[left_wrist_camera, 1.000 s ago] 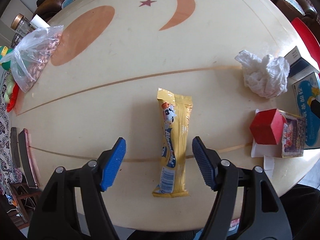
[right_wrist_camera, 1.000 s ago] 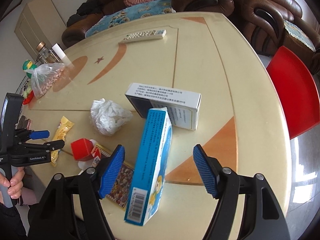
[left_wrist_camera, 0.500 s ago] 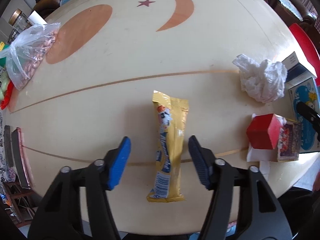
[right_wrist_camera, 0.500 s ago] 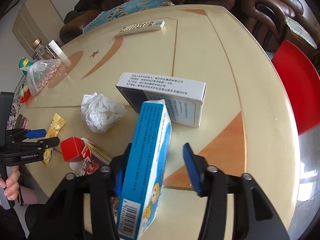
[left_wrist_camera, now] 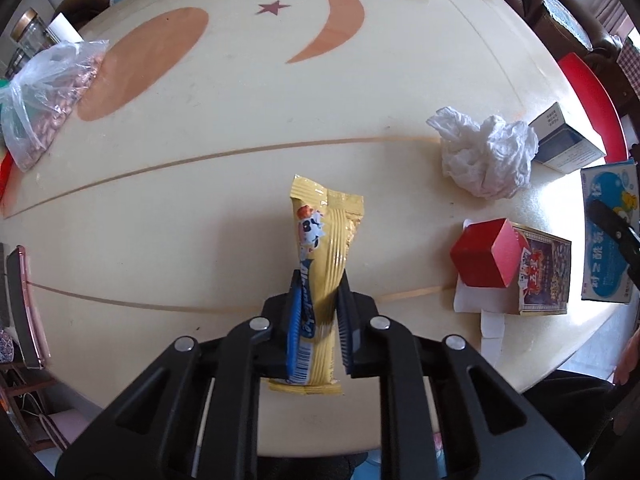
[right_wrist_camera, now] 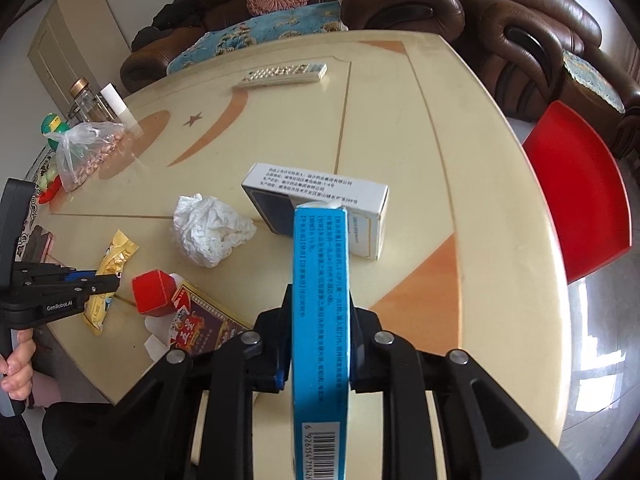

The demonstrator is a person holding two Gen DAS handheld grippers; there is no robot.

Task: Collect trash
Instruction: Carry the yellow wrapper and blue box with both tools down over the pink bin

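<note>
Since a second ago both grippers have closed: the left gripper (left_wrist_camera: 318,308) pinches the yellow foil snack wrapper (left_wrist_camera: 326,240) on the cream round table (left_wrist_camera: 240,184), the right gripper (right_wrist_camera: 320,320) clamps the upright blue cardboard box (right_wrist_camera: 320,280).

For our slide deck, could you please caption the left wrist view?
Left claw shut on a yellow snack wrapper, with crumpled tissue waiting on the table.

The right gripper (right_wrist_camera: 318,334) clamps the blue box (right_wrist_camera: 320,316) upright above the table (right_wrist_camera: 472,184).
</note>
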